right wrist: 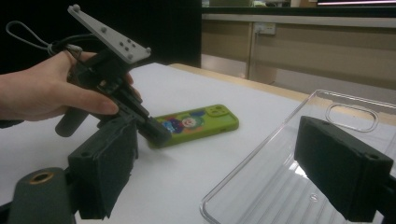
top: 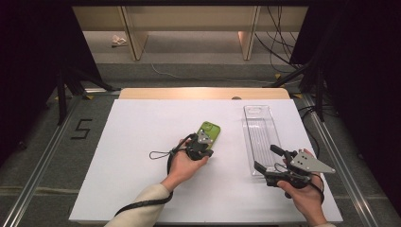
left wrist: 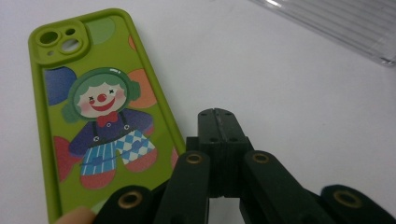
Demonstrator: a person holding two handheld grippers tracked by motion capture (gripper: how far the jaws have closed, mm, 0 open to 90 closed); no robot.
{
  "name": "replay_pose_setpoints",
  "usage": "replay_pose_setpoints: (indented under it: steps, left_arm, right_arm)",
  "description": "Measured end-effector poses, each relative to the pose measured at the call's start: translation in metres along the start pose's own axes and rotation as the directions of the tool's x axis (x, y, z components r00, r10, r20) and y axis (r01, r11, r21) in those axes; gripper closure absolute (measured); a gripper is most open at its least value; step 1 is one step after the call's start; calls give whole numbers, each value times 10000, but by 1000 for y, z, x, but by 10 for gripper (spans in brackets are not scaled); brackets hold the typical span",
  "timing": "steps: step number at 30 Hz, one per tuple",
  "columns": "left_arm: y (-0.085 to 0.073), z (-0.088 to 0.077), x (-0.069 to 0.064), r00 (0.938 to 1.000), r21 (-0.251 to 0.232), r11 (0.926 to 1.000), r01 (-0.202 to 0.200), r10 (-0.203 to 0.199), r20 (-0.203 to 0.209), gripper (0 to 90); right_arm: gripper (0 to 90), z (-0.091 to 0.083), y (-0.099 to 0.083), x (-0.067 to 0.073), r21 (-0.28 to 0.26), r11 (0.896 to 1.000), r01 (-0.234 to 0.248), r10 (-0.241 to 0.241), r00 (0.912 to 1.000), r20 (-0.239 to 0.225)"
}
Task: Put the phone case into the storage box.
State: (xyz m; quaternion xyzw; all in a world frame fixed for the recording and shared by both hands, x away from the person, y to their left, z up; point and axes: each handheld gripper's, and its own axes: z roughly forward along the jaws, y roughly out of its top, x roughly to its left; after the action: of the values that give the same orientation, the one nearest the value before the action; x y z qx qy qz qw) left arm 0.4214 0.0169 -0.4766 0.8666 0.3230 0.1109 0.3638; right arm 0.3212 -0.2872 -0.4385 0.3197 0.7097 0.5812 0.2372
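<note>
— What is seen past the left gripper [left wrist: 215, 122]?

— Its two black jaws are seen pressed together, nothing between them, their tips hovering over the white worktop [left wrist: 280, 79].

— And to their left?

— A green phone case [left wrist: 100, 121] is laid flat, printed with a clown in a blue jacket and checked trousers; its camera cut-out is at the far end. The jaws are placed just beside its right edge. A fingertip [left wrist: 77, 216] is glimpsed at the bottom edge.

— Anything farther off?

— A clear plastic tray [left wrist: 345, 25] is seen at the upper right corner, well apart from the case.

Plenty of bare counter [top: 142, 189] on the left and up front, but the phone case [top: 210, 131] and clear tray [top: 260, 137] leave just a strip between them.
</note>
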Motion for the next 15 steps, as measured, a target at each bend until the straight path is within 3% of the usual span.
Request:
replay_pose_setpoints:
  steps: [7, 15]
  left_arm:
    - [0, 10, -1, 9996, 365, 9991, -198, 205, -200, 900]
    - [-2, 9, 4, 9995, 465, 9989, -83, 96, -290, 900]
  right_arm:
    - [146, 0, 0, 0, 17, 10000, -8, 8, 10000, 14]
    - [146, 0, 0, 0, 39, 10000, -9, 9, 10000, 20]
